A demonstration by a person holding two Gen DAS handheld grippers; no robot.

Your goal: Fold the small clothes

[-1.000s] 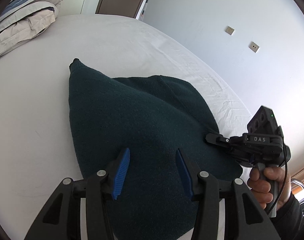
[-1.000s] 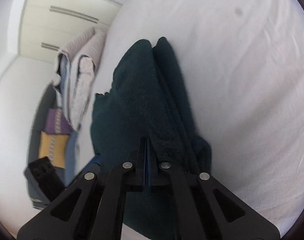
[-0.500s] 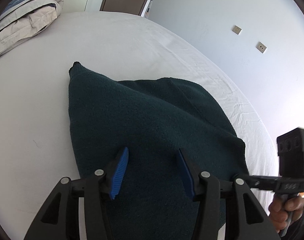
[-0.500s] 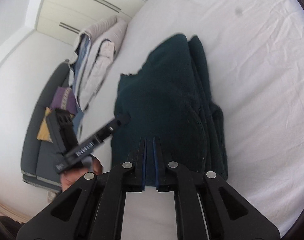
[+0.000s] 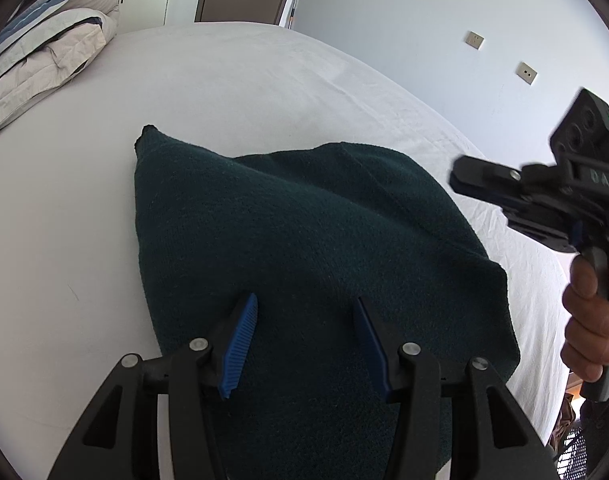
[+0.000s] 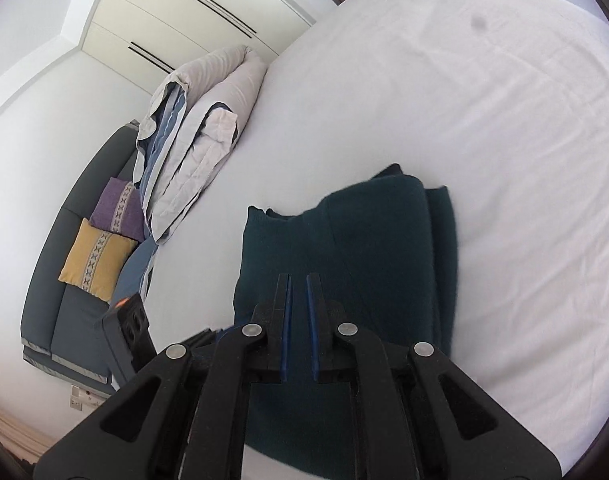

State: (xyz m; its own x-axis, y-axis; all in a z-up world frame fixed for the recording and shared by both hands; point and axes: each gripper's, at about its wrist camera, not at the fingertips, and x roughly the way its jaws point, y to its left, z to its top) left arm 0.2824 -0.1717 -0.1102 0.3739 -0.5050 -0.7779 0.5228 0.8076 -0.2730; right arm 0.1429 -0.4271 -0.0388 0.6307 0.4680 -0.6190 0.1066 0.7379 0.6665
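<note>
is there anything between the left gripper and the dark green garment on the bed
Nothing visible. The left gripper hangs with its jaws apart directly over the dark green garment, only air between them. The right gripper is off to the side above the bed, clear of that path.

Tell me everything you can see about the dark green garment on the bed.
The dark green garment is thick, fuzzy knit, like fleece or wool. It lies folded on the white bed sheet, in stacked layers whose edges show along one side. One corner sticks out to a point. The surface looks smooth, slightly humped. Neither gripper holds it: the left gripper hangs open over it, and the right gripper, nearly shut and empty, is above it.
</note>
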